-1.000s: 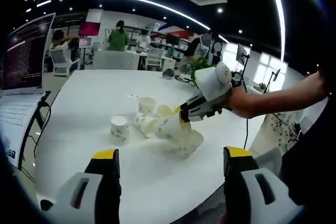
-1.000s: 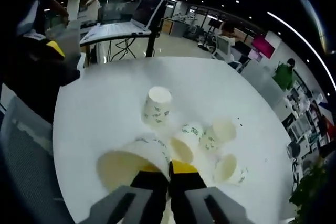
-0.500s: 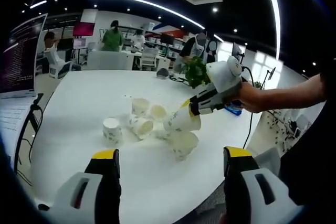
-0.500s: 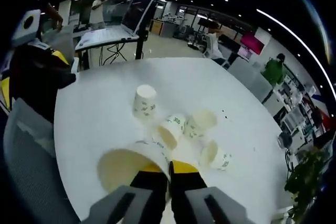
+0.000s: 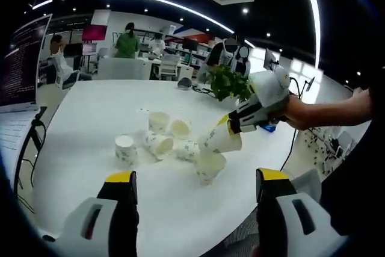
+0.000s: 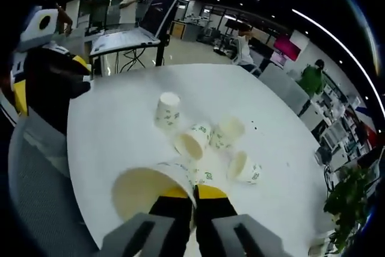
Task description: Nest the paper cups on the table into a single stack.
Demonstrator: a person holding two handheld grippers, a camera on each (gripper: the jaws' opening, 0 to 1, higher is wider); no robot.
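Note:
Several white paper cups with green print are clustered on the round white table (image 5: pixel 90 106). One cup (image 5: pixel 124 148) stands upside down; others, like the cup (image 5: pixel 159 144) beside it, lie on their sides. My right gripper (image 5: pixel 229 126) is shut on the rim of a paper cup (image 5: pixel 221 141) and holds it in the air above a cup lying on its side (image 5: pixel 209 165). In the right gripper view the held cup (image 6: pixel 147 188) is pinched by my right gripper (image 6: pixel 194 195), its mouth facing the camera, above the cluster (image 6: pixel 192 142). My left gripper (image 5: pixel 196 176) hangs open near the table's edge, with nothing between its fingers.
An open laptop (image 6: pixel 138 25) stands on a desk beyond the table. A potted plant (image 5: pixel 228 82) stands at the table's far side. A grey mesh chair (image 6: pixel 36 167) is at the near edge. People work at desks in the background.
My right gripper has lifted the held cup up off the cluster and moved it right in the left gripper view. The cups on the table stay put.

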